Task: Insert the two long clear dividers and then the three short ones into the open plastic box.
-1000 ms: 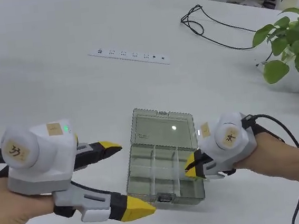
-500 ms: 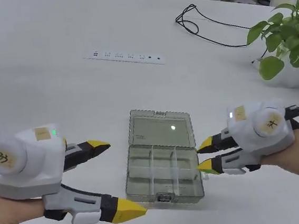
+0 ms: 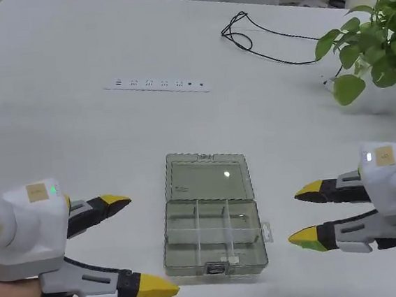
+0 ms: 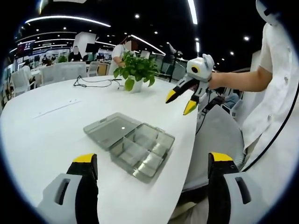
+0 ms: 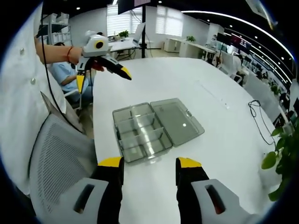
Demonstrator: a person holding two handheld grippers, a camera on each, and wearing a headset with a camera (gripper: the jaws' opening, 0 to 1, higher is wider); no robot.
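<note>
The open clear plastic box [image 3: 213,231] lies on the white table, its lid [image 3: 204,179] folded back flat. Clear dividers [image 3: 226,223] stand inside and split the tray into compartments, also seen in the left gripper view [image 4: 140,148] and right gripper view [image 5: 140,130]. My left gripper [image 3: 127,246] is open at the box's left, apart from it, nothing between its yellow tips. My right gripper [image 3: 310,215] is open at the box's right, clear of it and holding nothing. Each gripper faces the box: left gripper [image 4: 152,161], right gripper [image 5: 148,163].
A white power strip [image 3: 157,85] lies further back on the table. A black cable [image 3: 257,34] loops at the far right, next to a potted green plant [image 3: 366,41]. A grey mesh chair [image 5: 60,163] stands by the table's near edge.
My right gripper has pulled away from the box to the right and opened. The left gripper drifted slightly left. The head view shifted, so the box sits lower in the picture.
</note>
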